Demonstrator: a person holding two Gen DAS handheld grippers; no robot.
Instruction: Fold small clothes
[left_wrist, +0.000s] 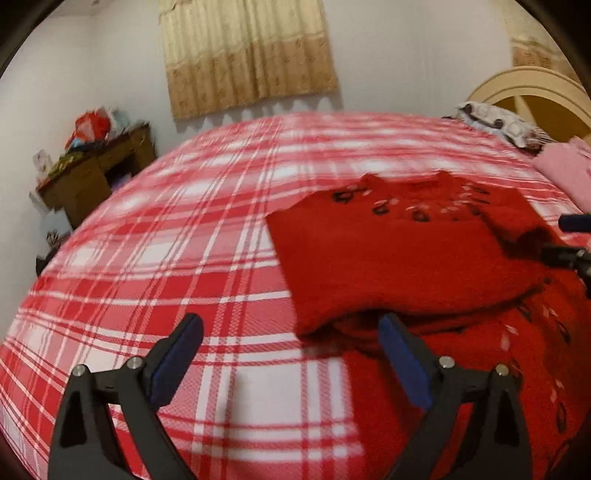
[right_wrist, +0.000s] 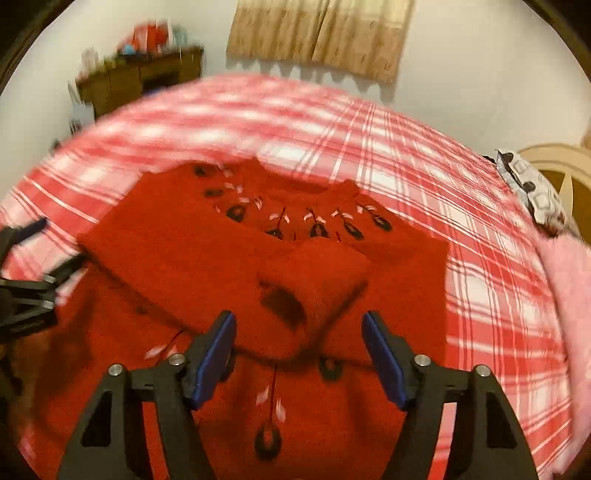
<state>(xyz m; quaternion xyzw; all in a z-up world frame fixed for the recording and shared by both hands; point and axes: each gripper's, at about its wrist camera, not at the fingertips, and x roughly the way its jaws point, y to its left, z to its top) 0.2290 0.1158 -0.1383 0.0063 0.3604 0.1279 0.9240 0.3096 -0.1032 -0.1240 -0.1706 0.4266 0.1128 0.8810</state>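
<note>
A small red sweater (right_wrist: 207, 258) with dark and pale embroidered motifs lies on the red-and-white plaid bedspread (left_wrist: 184, 229), both sleeves folded across its chest. It also shows in the left wrist view (left_wrist: 406, 258) at the right. My left gripper (left_wrist: 291, 332) is open and empty, above the bedspread at the sweater's left edge; it also shows in the right wrist view (right_wrist: 33, 254) at the far left. My right gripper (right_wrist: 299, 328) is open and empty, just above the folded sleeve cuff (right_wrist: 314, 291); its tips show in the left wrist view (left_wrist: 569, 240) at the right edge.
A pink cloth (right_wrist: 569, 295) lies at the bed's right side, near a patterned pillow (right_wrist: 532, 192) and a cream headboard (left_wrist: 532, 92). A cluttered wooden desk (left_wrist: 92, 166) stands by the far left wall. A beige curtain (left_wrist: 247, 51) hangs on the wall behind the bed.
</note>
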